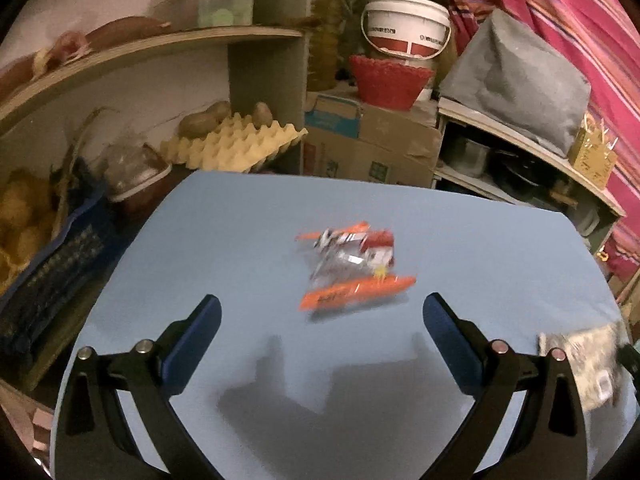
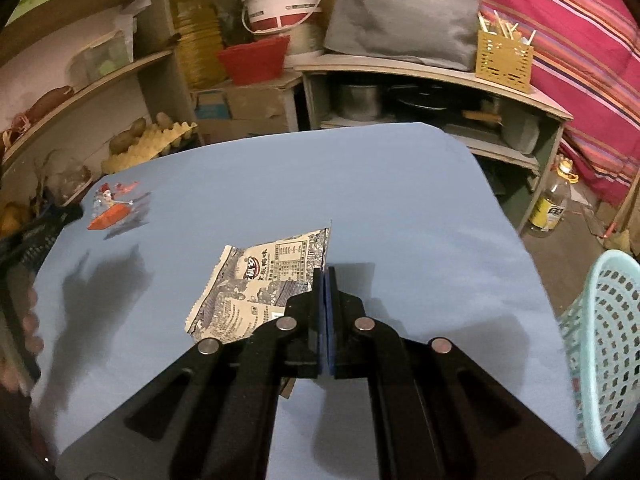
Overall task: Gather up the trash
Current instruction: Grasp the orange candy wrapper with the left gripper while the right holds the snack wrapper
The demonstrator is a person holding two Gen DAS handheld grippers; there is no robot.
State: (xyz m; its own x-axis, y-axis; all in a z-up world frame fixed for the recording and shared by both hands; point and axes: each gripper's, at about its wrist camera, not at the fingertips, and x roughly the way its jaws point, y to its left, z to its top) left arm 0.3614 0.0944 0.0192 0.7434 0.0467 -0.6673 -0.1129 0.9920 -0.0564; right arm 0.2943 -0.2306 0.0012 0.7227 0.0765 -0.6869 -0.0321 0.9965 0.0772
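Observation:
An orange, red and clear snack wrapper [image 1: 354, 270] lies on the blue table [image 1: 248, 220]; in the right wrist view this orange wrapper [image 2: 114, 204] is at the far left. My left gripper [image 1: 322, 316] is open just short of it, its blue pads apart with nothing between them. My right gripper [image 2: 325, 276] is shut on the edge of a grey-and-white printed snack wrapper [image 2: 256, 284], which hangs to its left above the table. That printed wrapper [image 1: 584, 364] shows blurred at the right edge of the left wrist view.
A light blue mesh basket [image 2: 604, 344] stands off the table's right side. Shelves behind hold an egg tray with potatoes [image 1: 236, 140], a red basket [image 1: 388, 80], a white bucket [image 1: 406, 26] and cardboard boxes [image 1: 372, 148]. A bottle [image 2: 554, 200] stands on the floor at right.

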